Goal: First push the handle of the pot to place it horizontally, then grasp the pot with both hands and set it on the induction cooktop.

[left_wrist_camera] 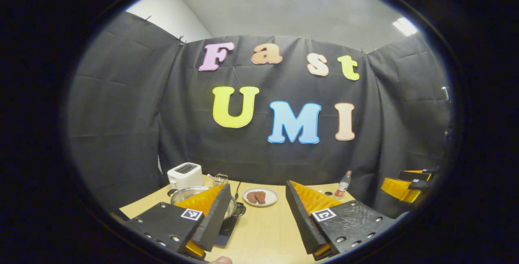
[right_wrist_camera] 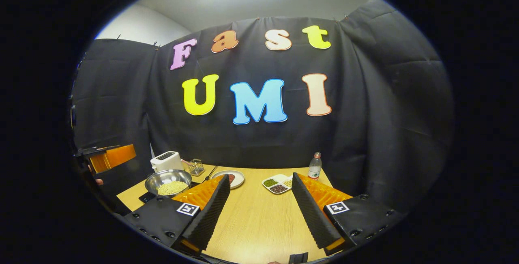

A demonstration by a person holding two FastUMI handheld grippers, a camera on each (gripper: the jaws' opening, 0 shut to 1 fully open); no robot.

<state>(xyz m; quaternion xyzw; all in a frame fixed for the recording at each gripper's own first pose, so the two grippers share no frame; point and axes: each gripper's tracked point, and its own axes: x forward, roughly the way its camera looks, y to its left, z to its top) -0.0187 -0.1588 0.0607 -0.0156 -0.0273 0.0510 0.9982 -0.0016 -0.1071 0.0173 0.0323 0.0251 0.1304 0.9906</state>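
The pot [right_wrist_camera: 168, 183] is seen already sitting on the induction cooktop [right_wrist_camera: 146, 197] at the table's [right_wrist_camera: 259, 223] far left, beside the toaster [right_wrist_camera: 166, 161], so the task is judged nearly done. Both claws are best being drawn straight back, clear of the rim. The left claw [left_wrist_camera: 256, 215] and the right claw [right_wrist_camera: 259, 211] are being held wide apart, with nothing gripped or touched.

Shiny steel pot [right_wrist_camera: 168, 182] full of pale grains sits upright on the black induction cooktop [right_wrist_camera: 146, 197] near the worktop's [right_wrist_camera: 259, 223] left edge.
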